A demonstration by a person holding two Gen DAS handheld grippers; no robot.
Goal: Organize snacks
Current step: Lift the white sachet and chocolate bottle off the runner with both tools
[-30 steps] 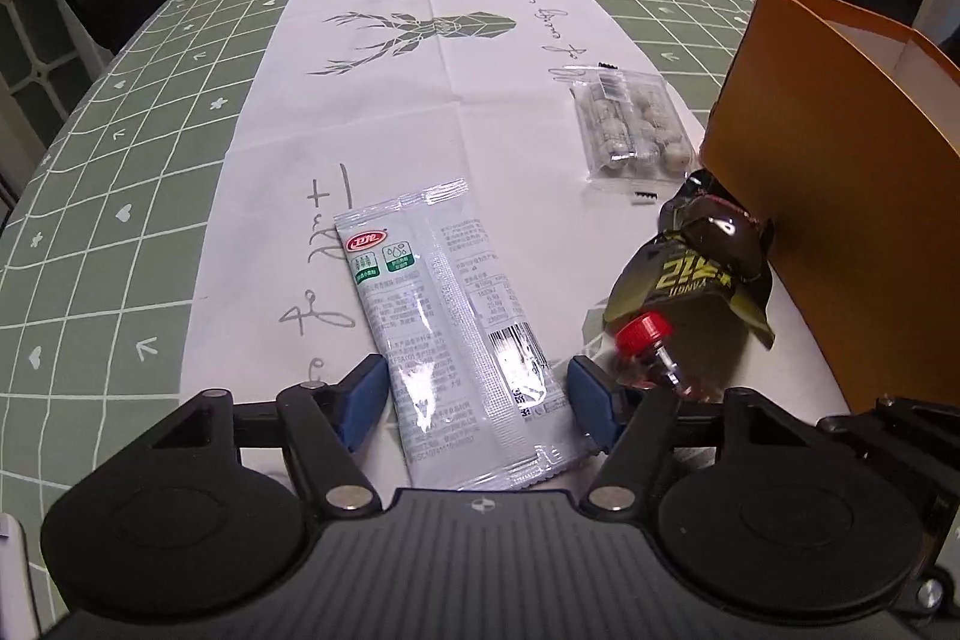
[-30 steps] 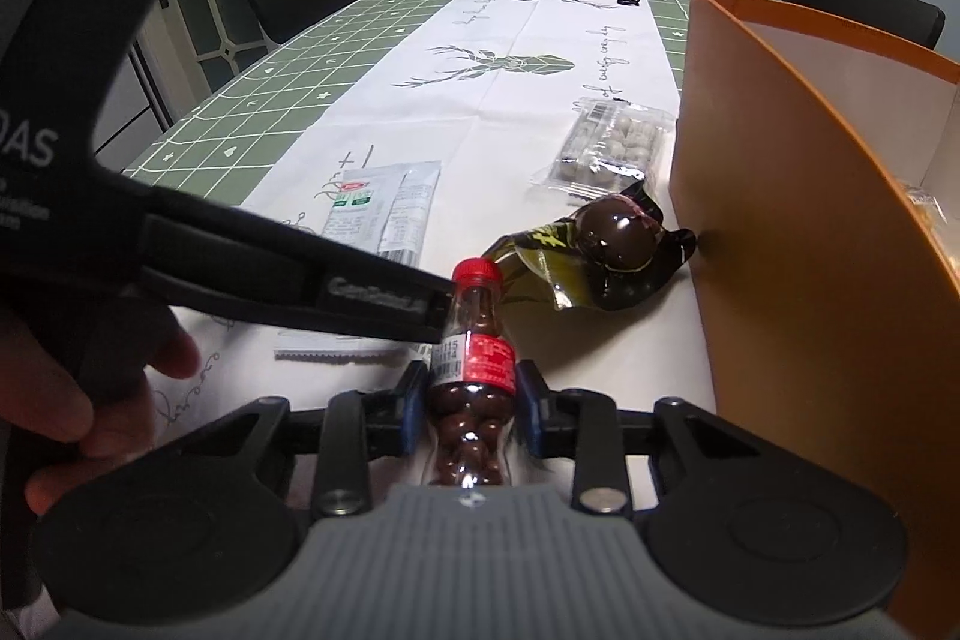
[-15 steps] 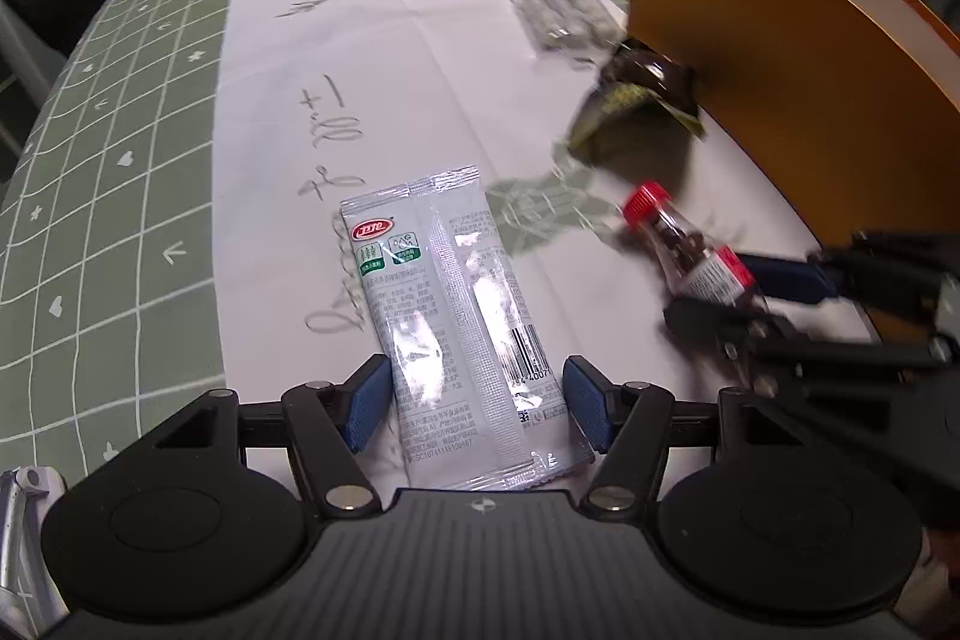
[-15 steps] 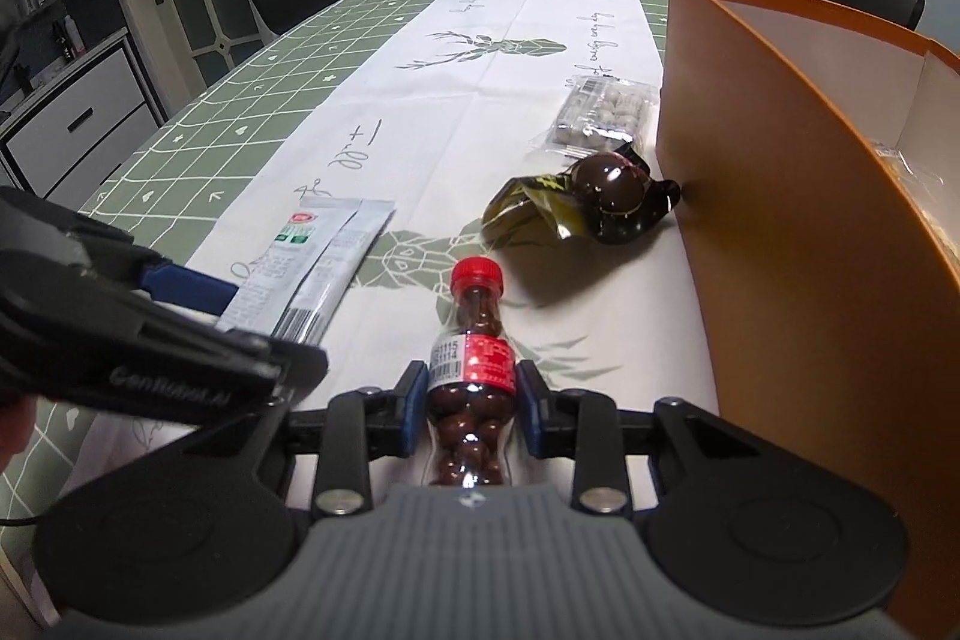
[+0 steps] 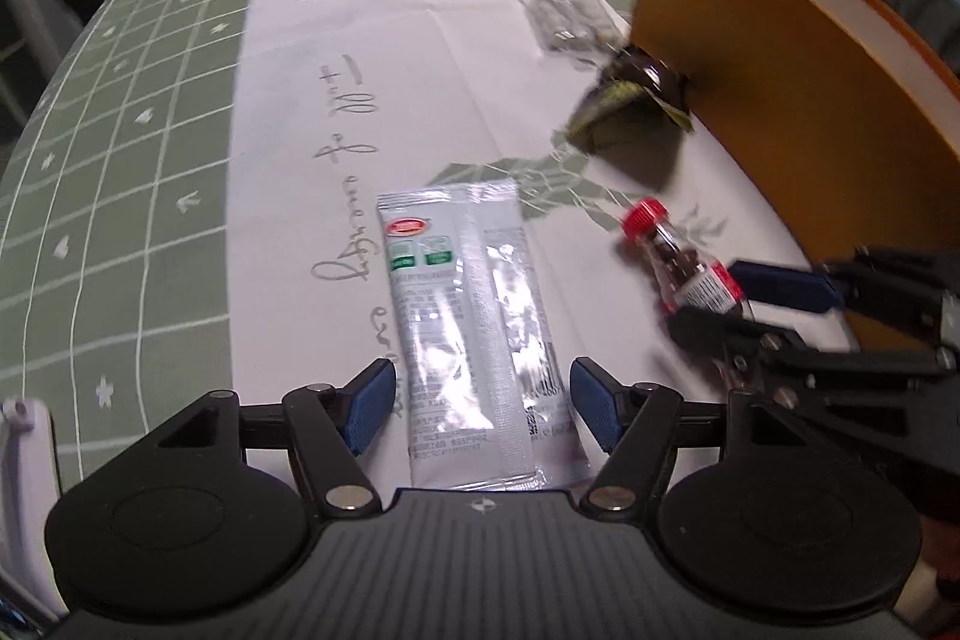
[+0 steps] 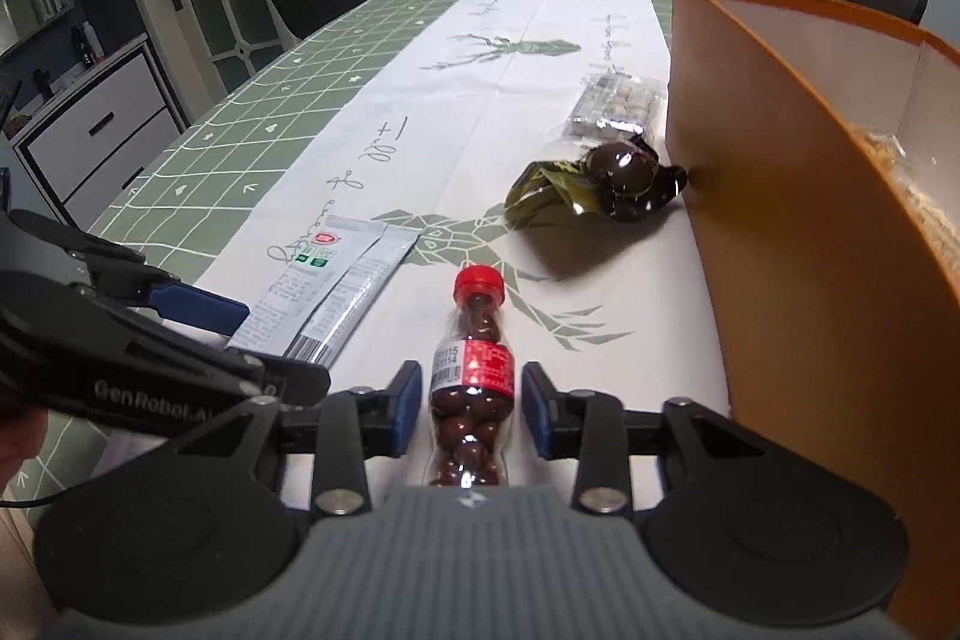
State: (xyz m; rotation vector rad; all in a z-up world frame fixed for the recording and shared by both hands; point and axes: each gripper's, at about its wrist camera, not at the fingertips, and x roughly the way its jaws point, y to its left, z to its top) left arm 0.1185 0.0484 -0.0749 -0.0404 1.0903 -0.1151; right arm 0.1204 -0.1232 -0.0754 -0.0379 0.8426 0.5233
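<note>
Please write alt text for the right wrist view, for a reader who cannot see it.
The right gripper, jaws open, straddles a small red-capped bottle of chocolate balls lying on the table runner. An orange box stands to its right, a silver packet to its left.

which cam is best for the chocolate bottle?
Right wrist. The chocolate bottle lies centred and sharp between the open right tool's pads, cap to base visible. Left wrist shows it blurred at the right edge, its lower half hidden by that tool.
</note>
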